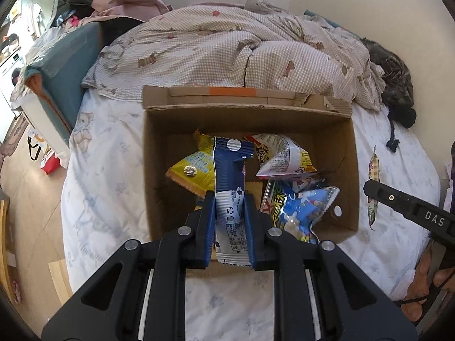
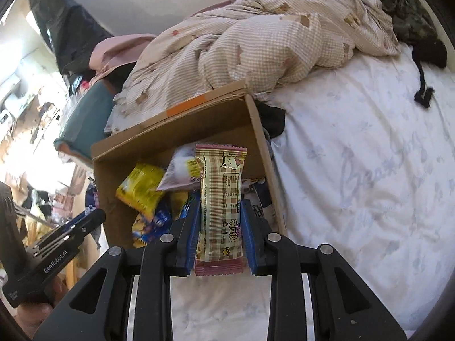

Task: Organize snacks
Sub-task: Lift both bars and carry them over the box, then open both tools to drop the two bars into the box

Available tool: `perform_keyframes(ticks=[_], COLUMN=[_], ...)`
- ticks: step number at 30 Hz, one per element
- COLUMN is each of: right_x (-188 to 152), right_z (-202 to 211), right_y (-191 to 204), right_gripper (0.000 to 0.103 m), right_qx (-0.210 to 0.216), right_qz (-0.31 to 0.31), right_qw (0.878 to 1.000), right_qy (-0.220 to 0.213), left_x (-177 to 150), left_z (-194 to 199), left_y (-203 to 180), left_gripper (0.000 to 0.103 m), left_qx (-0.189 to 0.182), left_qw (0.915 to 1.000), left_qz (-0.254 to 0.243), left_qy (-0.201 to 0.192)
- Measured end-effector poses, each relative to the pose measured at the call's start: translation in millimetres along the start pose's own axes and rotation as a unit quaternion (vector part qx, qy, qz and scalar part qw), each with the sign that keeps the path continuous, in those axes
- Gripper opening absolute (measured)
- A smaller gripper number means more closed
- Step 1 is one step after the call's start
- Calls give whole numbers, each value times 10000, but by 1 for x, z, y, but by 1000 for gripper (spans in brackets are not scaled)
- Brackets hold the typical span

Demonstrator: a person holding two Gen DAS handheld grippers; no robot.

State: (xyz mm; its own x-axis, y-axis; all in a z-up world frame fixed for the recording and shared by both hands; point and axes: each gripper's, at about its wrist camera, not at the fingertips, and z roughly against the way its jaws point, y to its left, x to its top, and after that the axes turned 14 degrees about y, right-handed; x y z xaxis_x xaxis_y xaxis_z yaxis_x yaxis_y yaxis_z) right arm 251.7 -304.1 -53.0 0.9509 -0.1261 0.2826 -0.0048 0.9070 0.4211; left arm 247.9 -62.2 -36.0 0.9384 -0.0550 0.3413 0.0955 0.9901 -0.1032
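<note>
Snack packets were clamped one in each claw, both poised at the near rim of the cardboard box (image 1: 247, 119) on the bed. Between the blue pads of the left gripper (image 1: 229, 210) stood a navy-and-white wafer packet (image 1: 231, 176), its long axis running straight ahead along the fingers, so its far end already hung over the box's interior. The right gripper (image 2: 220, 218) pinched a beige checked packet (image 2: 221, 193) with pink crimped ends and a cartoon bear, likewise lengthwise, over the box's right-hand side. Inside lay a yellow packet (image 1: 194, 169), a white-and-pink pouch (image 1: 284, 156) and a blue bag (image 1: 301, 210), loosely heaped. The left claw looked nearer the box's middle, though the fisheye bend made that uncertain.
</note>
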Motion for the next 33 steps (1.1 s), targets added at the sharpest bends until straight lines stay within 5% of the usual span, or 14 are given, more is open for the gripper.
perform_keyframes(ticks=[7,26,28,30,33], right_x=[8,14,14,14,15], right_z=[-22,-38,-36,-35,-31], right_y=[6,-13,-14,-13,-16], right_gripper=[29,32,32,33,47], right_qx=[-466,-100,-6,15,318], right_qz=[207,-149,-173,-182,-256], right_qw=[9987,9997,9997,9997,9991], right_qy=[-20,185,175,164,139], left_x=[9,14,15,14,13], left_z=[-29,-38,-36,-31,-22], left_y=[-11,-15,-15,-13,-10], left_gripper=[16,19,32,64,87], left_qx=[237,707,717,657,616], left_qw=[9995,9975,9974,9978,9976], left_qz=[-130,-1,-4,51,152], left_qy=[156,0,-11,-90,-266])
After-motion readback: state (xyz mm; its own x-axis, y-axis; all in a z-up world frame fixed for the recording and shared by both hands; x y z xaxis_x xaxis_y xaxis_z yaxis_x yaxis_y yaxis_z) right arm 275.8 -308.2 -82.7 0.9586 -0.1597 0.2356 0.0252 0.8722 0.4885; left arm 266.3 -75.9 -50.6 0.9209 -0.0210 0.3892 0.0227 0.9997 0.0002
